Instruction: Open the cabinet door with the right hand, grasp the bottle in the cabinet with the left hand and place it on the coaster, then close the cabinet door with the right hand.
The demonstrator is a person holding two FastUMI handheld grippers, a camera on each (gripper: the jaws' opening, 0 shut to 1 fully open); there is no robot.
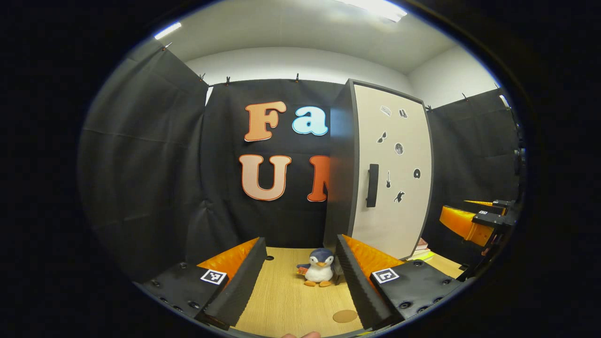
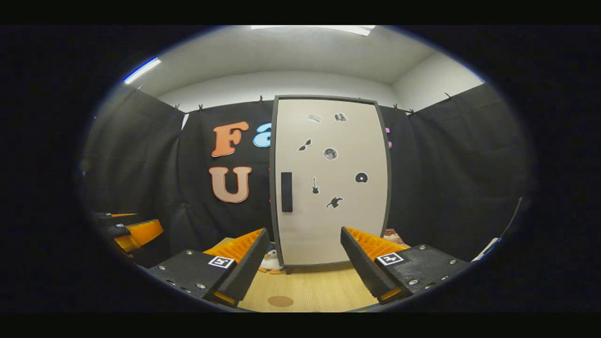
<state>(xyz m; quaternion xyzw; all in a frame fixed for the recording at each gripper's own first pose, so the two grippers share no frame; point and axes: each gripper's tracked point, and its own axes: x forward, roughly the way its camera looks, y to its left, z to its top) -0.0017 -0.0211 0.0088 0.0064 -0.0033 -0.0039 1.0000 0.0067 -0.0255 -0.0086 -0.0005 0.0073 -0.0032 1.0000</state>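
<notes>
Cabinet [image 2: 328,183] is seen standing upright at the back of the wooden table [image 2: 310,288], with its pale door [image 2: 338,220] shut flush in its dark frame. A dark vertical handle [image 2: 286,191] is fixed near the door's left edge, and small black stickers [image 2: 330,153] are scattered across the panel. The bottle cannot be seen; with the door shut, nothing of the cabinet's inside is shown.

In the right gripper view, the right gripper [image 2: 305,263] is held in front of the cabinet with its fingers spread wide and nothing between them; the door's lower part is framed in the gap. A round brown coaster [image 2: 280,301] lies on the table in front of the cabinet, apart from both fingers. A plush penguin [image 2: 271,262] is partly seen beside the cabinet's lower left corner. The left gripper [image 2: 127,232] is seen well off to the left of the cabinet.

In the left gripper view, the left gripper [image 1: 300,281] is likewise spread open and empty, and the cabinet [image 1: 375,173] is viewed at an angle, its dark side wall turned toward the camera. The penguin [image 1: 319,267] stands on the table [image 1: 281,300] just beside the cabinet's near corner, between the fingers in the picture but untouched. The coaster [image 1: 345,316] lies nearer the camera than the penguin. Some books [image 1: 420,251] lie at the cabinet's far side, and the right gripper [image 1: 474,220] is held beyond them.
</notes>
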